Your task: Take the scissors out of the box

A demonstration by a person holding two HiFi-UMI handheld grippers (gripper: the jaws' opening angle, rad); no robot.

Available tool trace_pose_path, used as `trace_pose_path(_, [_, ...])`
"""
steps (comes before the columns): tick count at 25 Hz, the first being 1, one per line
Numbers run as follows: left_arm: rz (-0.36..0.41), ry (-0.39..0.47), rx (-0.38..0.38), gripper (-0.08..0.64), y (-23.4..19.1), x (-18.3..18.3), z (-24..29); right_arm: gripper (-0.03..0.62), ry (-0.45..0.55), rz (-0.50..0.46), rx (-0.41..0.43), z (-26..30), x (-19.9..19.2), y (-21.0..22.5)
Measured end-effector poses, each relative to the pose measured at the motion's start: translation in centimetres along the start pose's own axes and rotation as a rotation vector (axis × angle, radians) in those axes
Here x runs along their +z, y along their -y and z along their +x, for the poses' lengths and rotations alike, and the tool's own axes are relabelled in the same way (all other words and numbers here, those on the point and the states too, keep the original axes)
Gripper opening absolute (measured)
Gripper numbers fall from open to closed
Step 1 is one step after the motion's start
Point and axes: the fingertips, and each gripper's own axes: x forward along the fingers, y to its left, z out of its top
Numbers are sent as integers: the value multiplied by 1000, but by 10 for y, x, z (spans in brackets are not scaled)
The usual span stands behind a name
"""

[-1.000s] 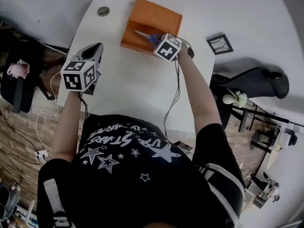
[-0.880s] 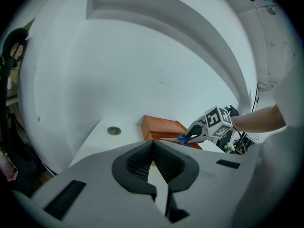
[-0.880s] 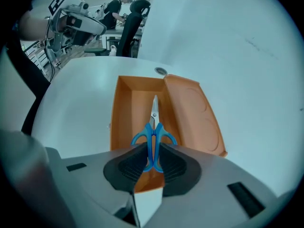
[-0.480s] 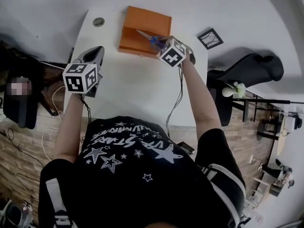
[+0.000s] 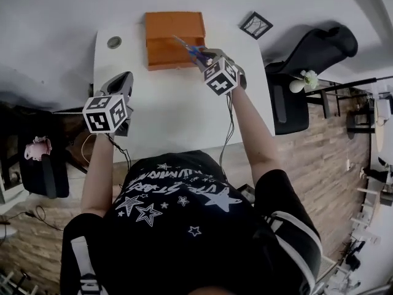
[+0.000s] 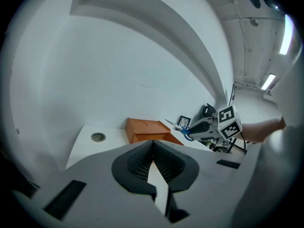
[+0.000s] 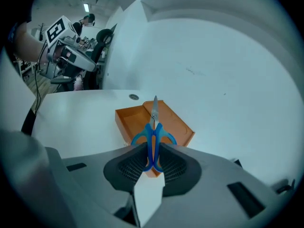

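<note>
Clamping the scissors (image 7: pixel 153 127) handles, hidden overhead by its cube (image 5: pixel 221 75), right gripper (image 7: pixel 151 151) faces box (image 7: pixel 178 122) at twelve o'clock; left gripper (image 6: pixel 153 148) jaws closed, empty.

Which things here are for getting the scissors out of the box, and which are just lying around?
For the job:
- blue scissors
- right gripper, shut on their handles
- orange box

Just lying about:
- round grommet
- framed picture
- black chair
- left gripper, shut on nothing
</note>
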Motion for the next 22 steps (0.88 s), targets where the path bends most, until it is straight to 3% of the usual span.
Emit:
trace_pose_path(6, [23, -51, -105, 18, -2, -8, 16, 102, 23, 144, -107, -32, -9, -22])
trace_pose_path(16, [54, -118, -174, 18, -7, -31, 28, 101, 10, 247, -146, -50, -24, -67])
trace_pose_path(22, [72, -138, -161, 18, -16, -48, 22, 101, 62, 282, -127, -45, -15, -91])
